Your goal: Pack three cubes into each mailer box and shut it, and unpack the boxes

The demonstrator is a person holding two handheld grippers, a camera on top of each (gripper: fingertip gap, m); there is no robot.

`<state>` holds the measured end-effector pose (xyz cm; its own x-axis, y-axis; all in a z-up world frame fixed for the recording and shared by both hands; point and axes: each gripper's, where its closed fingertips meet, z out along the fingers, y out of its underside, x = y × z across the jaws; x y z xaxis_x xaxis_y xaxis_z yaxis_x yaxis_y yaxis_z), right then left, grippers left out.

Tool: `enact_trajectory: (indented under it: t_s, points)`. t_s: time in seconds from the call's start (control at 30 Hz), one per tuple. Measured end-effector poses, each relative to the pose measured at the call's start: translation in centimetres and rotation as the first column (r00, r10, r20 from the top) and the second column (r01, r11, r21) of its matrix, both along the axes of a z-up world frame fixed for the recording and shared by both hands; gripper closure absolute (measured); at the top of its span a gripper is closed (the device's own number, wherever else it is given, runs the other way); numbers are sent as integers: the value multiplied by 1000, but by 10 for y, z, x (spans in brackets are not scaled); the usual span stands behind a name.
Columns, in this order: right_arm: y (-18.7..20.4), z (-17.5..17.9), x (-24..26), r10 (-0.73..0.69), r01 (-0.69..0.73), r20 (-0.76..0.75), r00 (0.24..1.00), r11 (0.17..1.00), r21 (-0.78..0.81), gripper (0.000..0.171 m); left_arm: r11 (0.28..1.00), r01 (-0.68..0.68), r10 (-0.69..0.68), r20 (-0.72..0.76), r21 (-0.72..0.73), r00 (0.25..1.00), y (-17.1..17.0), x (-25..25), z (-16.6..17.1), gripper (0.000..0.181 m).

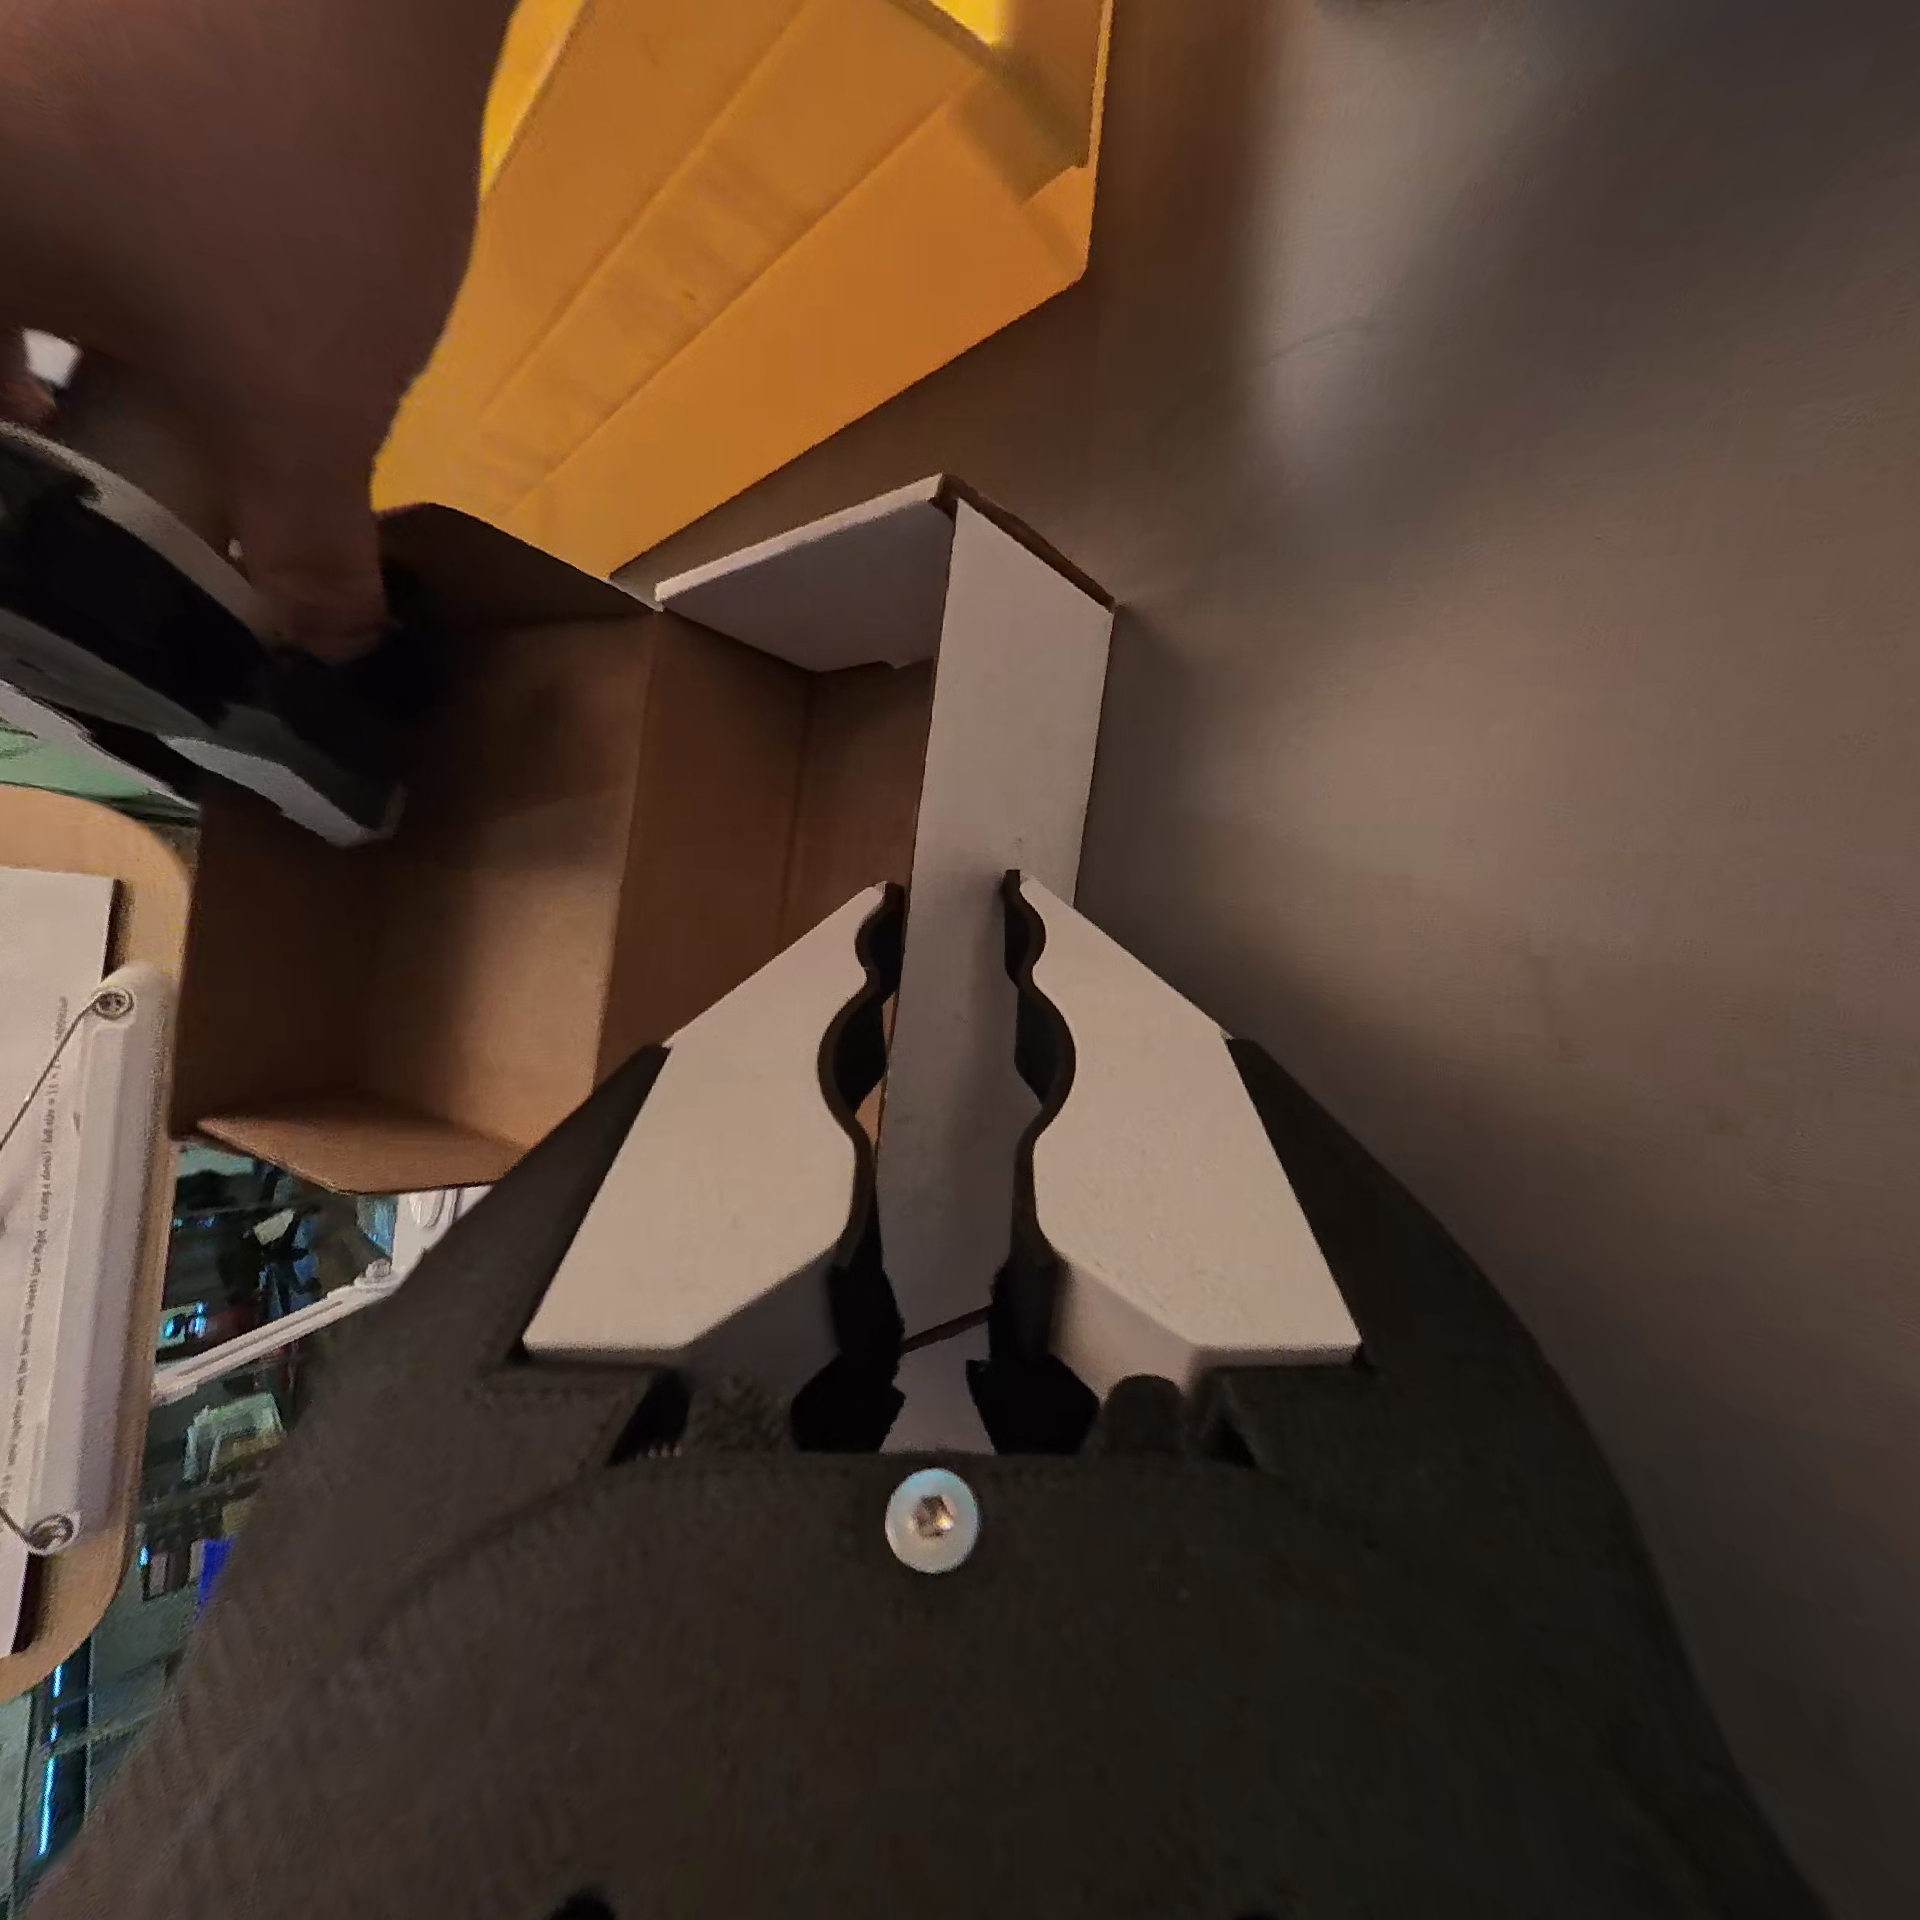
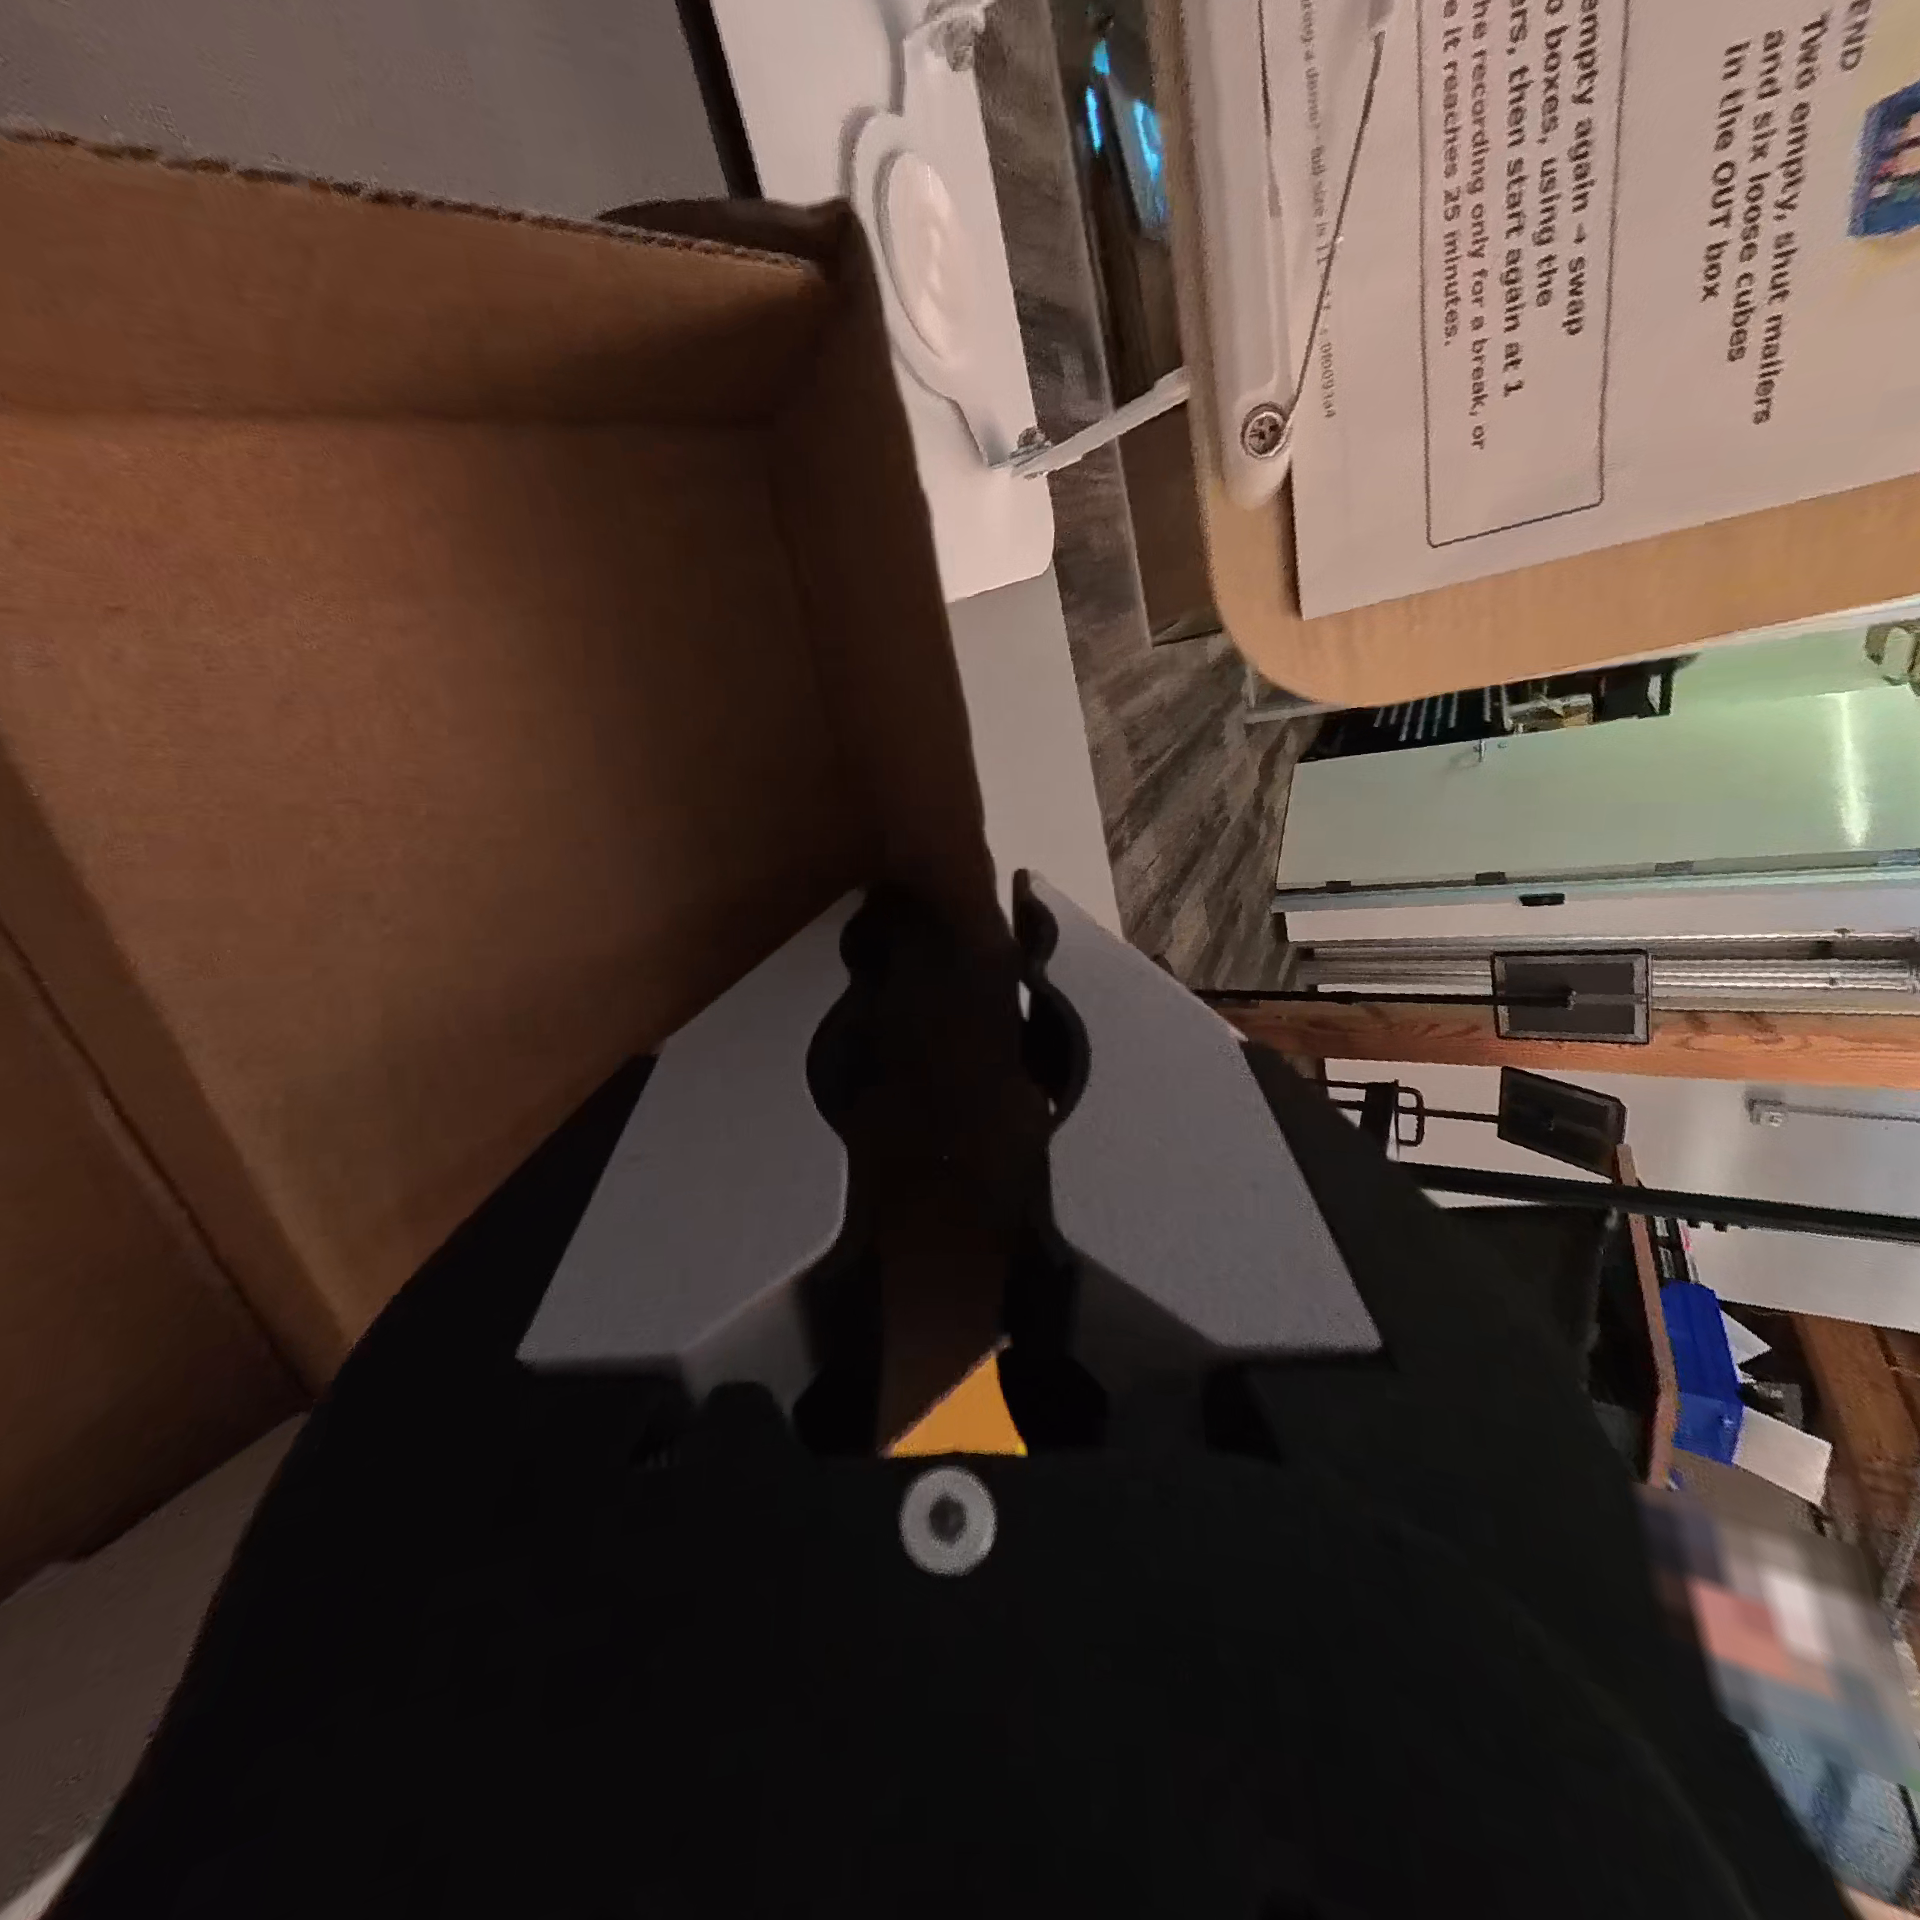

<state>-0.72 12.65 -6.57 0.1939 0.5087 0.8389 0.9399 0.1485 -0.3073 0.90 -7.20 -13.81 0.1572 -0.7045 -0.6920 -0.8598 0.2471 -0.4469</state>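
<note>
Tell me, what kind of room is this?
Probably a workshop or lab set up for recording. A clipboard with an instruction sheet stands by the grey table, a yellow bin sits on it, and blue storage bins show behind.

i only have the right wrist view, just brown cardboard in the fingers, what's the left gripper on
Observer: The left gripper has its fingers around a white wall panel of the same mailer box.
Operator: anything in the box
Observer: The visible part of the inside shows no cubes.
Operator: what's behind it
Observer: A yellow bin lies just beyond the box on the dark table.
</note>
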Motion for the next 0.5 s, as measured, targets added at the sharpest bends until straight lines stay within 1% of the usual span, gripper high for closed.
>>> enact_trajectory:
  t_s: [0.03,0.23,0.3,0.37,0.5]
  points:
    - [-3,7,-3,21,-21,-30,999,1000,3,144,1000,-16,16,3,2,1000,2,-1,0,163]
    - [-37,52,-14,173,-183,-192,966,982,-36,131,994,-108,108,-8,32,994,20,-15,0,164]
    - [-51,66,-14,230,-243,-220,948,969,-38,131,989,-129,132,-37,72,991,28,-26,0,164]
    - [-59,81,-7,239,-254,-245,939,967,-32,131,986,-128,135,-66,108,989,35,-36,0,163]
    - [-61,109,14,196,-213,-322,926,977,-20,131,993,-41,50,-78,108,996,34,-42,0,164]
